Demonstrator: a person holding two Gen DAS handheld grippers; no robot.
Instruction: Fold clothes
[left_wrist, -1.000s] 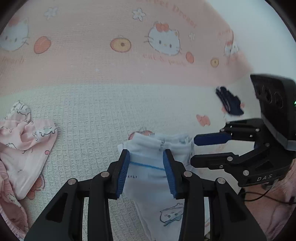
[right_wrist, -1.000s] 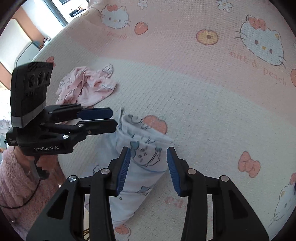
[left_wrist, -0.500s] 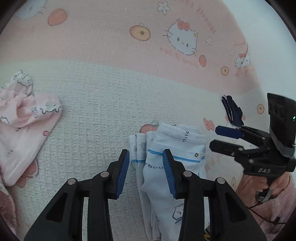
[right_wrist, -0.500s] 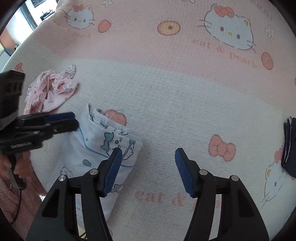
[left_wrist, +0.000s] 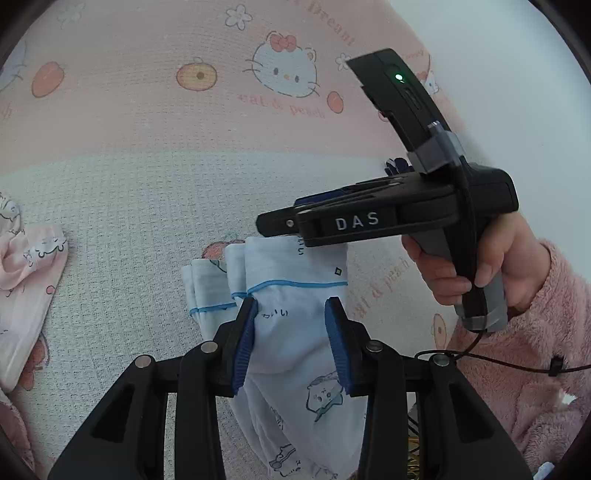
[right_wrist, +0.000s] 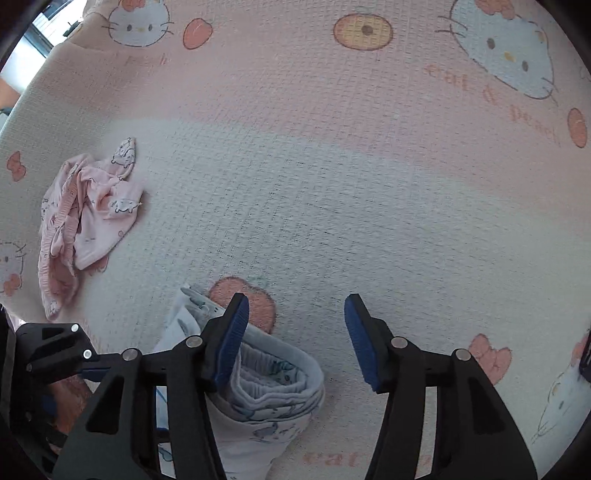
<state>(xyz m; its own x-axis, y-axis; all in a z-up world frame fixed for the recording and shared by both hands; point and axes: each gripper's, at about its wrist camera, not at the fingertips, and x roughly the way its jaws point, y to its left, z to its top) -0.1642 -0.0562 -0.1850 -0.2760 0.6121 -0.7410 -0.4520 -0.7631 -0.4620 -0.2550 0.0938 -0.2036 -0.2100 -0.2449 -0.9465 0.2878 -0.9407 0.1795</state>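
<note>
A light blue printed garment (left_wrist: 295, 325) with blue piping lies folded in layers on the Hello Kitty blanket (left_wrist: 147, 199). My left gripper (left_wrist: 291, 339) is open, its pads on either side of the garment's upper layer, above it. In the right wrist view the garment (right_wrist: 266, 391) lies low and left of centre. My right gripper (right_wrist: 295, 339) is open and empty, its left pad (right_wrist: 231, 339) over the garment's folded edge. The right gripper also shows in the left wrist view (left_wrist: 369, 218), over the garment's far right edge.
A crumpled pink garment lies to the left (right_wrist: 81, 221) and shows in the left wrist view (left_wrist: 26, 266). A dark blue item (left_wrist: 397, 164) lies beyond the right gripper. A pink fleece sleeve (left_wrist: 535, 350) is at the right.
My right gripper has swung over the blue garment's far edge. My left gripper has moved closer to the garment. Both stay open; one second ago both were around the fabric.
</note>
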